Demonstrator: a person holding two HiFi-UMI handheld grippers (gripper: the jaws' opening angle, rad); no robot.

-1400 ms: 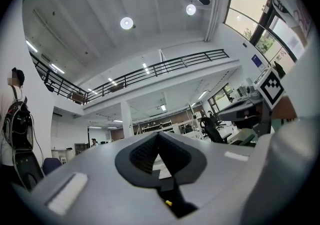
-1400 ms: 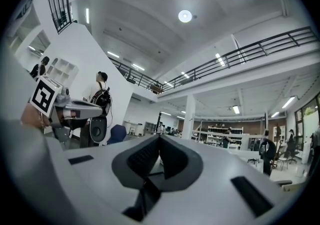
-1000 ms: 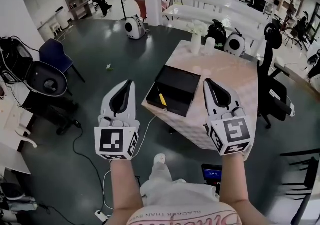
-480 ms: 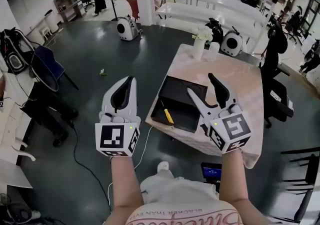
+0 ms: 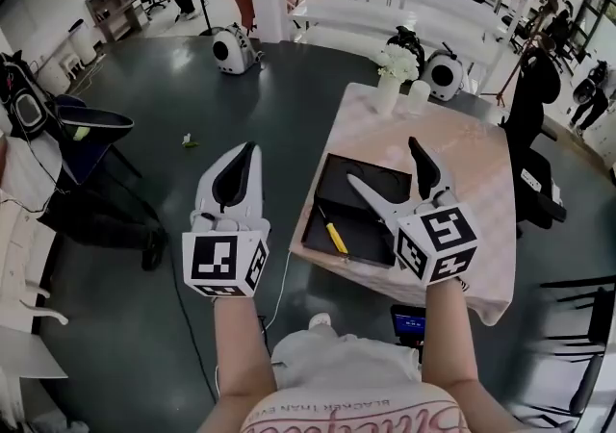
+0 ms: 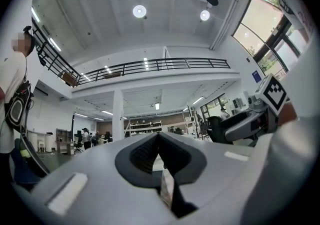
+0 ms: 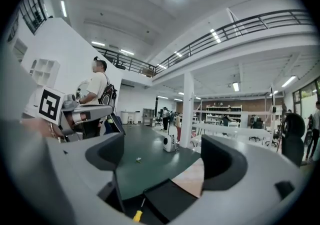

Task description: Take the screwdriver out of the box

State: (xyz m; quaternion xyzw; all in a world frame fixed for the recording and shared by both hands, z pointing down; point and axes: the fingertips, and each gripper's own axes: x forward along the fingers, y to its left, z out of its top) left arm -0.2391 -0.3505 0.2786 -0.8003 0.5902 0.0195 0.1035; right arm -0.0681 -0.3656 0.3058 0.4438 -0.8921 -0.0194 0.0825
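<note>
A black open box point(image 5: 364, 192) lies at the near left corner of the pink table point(image 5: 472, 166). A screwdriver point(image 5: 334, 236) with a yellow handle rests in the box's near half. My right gripper point(image 5: 383, 162) hovers over the box; its jaws have just been opening and stand wide apart with nothing between them. In the right gripper view the box point(image 7: 172, 198) and the yellow handle point(image 7: 136, 215) show low between the open jaws point(image 7: 165, 164). My left gripper point(image 5: 248, 150) is shut and empty, held over the floor left of the table; its jaws meet point(image 6: 159, 139).
A vase of white flowers point(image 5: 395, 70) and a white cup point(image 5: 419, 94) stand at the table's far edge. A black office chair point(image 5: 534, 166) is right of the table. Another dark chair point(image 5: 96, 176) and floor cables point(image 5: 183, 325) lie to the left. A person point(image 7: 97, 86) stands beyond.
The right gripper's jaws went from shut to wide open. Both grippers moved forward, so the table and box now lie closer, with the right gripper over the box. The left stays shut.
</note>
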